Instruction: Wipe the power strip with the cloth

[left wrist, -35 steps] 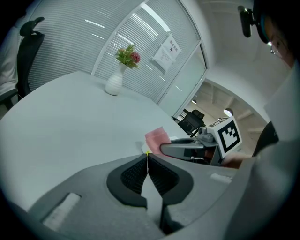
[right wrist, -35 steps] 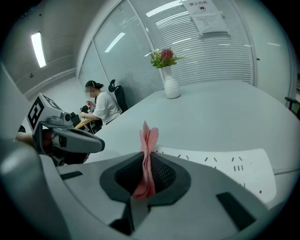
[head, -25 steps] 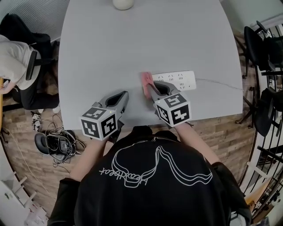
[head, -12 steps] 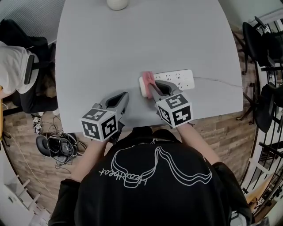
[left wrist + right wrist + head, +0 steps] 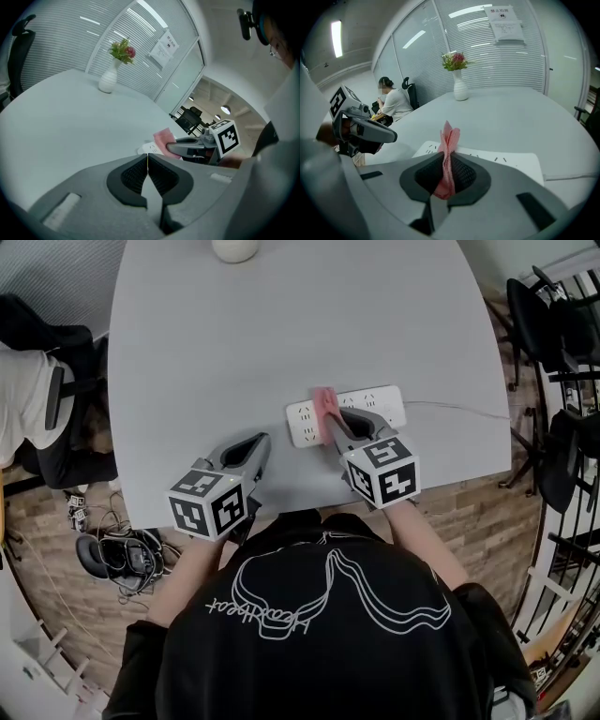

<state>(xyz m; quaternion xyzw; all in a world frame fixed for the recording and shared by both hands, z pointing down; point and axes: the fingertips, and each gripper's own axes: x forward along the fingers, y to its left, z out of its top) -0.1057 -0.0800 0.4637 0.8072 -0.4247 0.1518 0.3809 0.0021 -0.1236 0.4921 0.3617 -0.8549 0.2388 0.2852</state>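
A white power strip [image 5: 305,415] lies on the grey table [image 5: 281,324] near its front edge, with its cord [image 5: 459,408] running off to the right. My right gripper [image 5: 330,418] is shut on a folded pink cloth [image 5: 324,400], which rests on the strip about a third of the way from its left end. In the right gripper view the cloth [image 5: 449,145] stands pinched between the pads, the strip [image 5: 497,159] just beyond. My left gripper [image 5: 255,448] rests shut and empty on the table left of the strip; its pads [image 5: 136,173] meet.
A white vase [image 5: 234,247] with flowers [image 5: 456,60] stands at the table's far edge. A seated person [image 5: 28,399] is at the left beside the table. Cables and a headset [image 5: 122,554] lie on the floor at the left. Black chairs [image 5: 558,324] stand at the right.
My right gripper has slid the pink cloth to the right along the strip, baring the strip's left end. The left gripper has stayed where it was.
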